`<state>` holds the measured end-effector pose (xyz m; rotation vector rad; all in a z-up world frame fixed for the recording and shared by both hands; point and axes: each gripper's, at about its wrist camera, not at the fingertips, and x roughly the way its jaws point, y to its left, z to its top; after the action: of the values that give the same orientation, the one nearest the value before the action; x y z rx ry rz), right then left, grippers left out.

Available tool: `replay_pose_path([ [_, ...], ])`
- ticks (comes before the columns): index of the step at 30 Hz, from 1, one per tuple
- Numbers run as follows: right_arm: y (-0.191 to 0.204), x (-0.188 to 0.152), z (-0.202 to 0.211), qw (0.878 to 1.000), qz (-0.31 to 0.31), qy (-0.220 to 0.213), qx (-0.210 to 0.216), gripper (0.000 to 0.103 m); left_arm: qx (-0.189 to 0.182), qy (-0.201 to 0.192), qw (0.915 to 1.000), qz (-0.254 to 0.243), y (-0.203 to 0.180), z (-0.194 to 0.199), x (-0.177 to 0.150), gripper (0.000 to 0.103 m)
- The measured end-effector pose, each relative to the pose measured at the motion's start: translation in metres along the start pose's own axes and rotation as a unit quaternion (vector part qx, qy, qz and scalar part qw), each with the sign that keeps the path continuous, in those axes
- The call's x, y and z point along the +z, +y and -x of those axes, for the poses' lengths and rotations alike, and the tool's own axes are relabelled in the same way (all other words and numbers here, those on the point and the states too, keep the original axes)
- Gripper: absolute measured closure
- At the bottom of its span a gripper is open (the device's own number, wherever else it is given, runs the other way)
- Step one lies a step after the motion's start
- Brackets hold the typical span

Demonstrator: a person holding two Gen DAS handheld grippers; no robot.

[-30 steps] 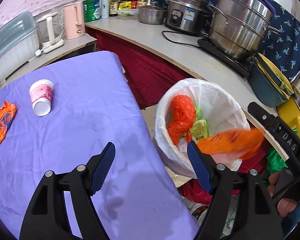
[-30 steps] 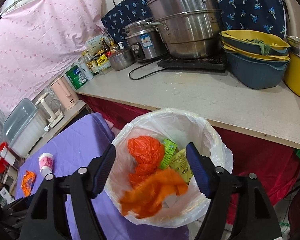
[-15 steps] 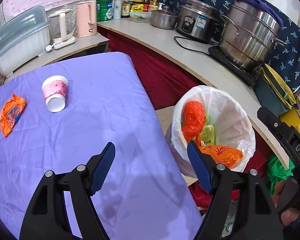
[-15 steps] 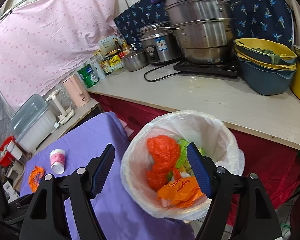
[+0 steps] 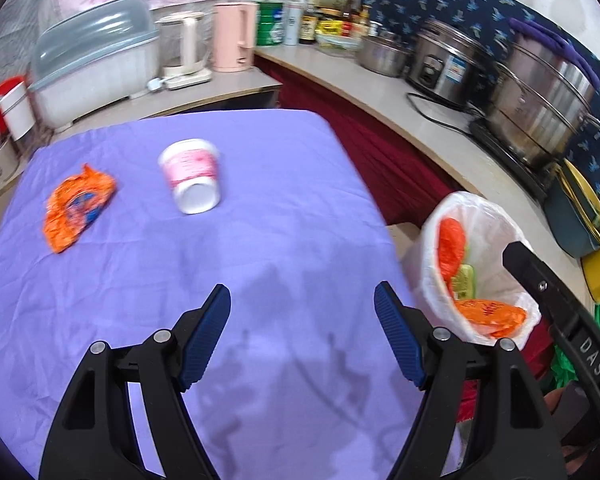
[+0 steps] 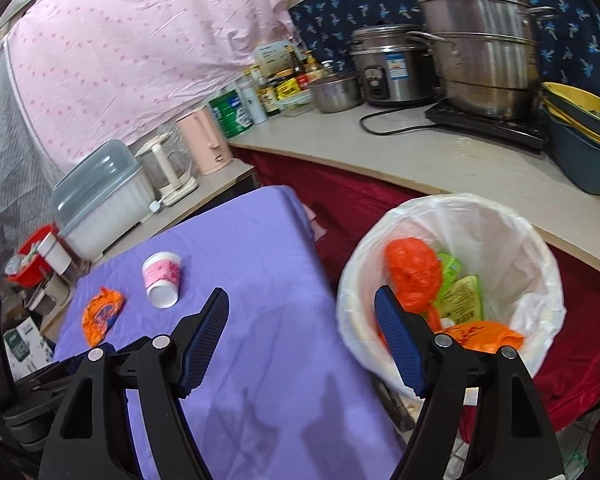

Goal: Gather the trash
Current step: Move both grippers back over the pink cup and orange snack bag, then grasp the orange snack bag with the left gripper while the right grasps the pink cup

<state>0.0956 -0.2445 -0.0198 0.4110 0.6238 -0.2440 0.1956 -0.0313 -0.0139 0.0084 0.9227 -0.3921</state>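
Both claws gape empty, so swing your left gripper (image 5: 302,334) to the tipped paper cup (image 5: 191,176) upper left (squeeze gently).

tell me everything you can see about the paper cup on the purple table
The white paper cup with a pink printed band lies tipped on its side on the purple tablecloth, its narrower white base turned toward the cameras and its wider rim pointing away. It looks like thin coated paper, undented as far as the slight blur shows. Whether it is empty cannot be told. It lies apart from the crumpled orange wrapper beside it, and neither gripper touches it.
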Motion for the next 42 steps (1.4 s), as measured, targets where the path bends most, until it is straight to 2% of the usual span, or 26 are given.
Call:
replay_pose_path([
  [11, 0.085, -0.022, -0.036, 0.997, 0.047, 0.037, 0.044, 0.031, 0.046, 0.001, 0.9969, 0.064, 0.097, 0.003, -0.005, 0.032],
  [21, 0.15, -0.032, -0.085, 0.992, 0.077, 0.07, 0.07, 0.031, 0.09, 0.006, 0.988, 0.125, 0.189, -0.004, 0.0, 0.032],
  [33, 0.203, -0.02, -0.178, 0.987, 0.104, 0.098, 0.08, 0.031, 0.125, 0.019, 0.9809, 0.148, 0.258, -0.053, 0.028, 0.023],
  [42, 0.226, -0.022, -0.233, 0.982, 0.12, 0.118, 0.08, 0.031, 0.131, 0.033, 0.9771, 0.164, 0.298, -0.095, 0.046, 0.022],
])
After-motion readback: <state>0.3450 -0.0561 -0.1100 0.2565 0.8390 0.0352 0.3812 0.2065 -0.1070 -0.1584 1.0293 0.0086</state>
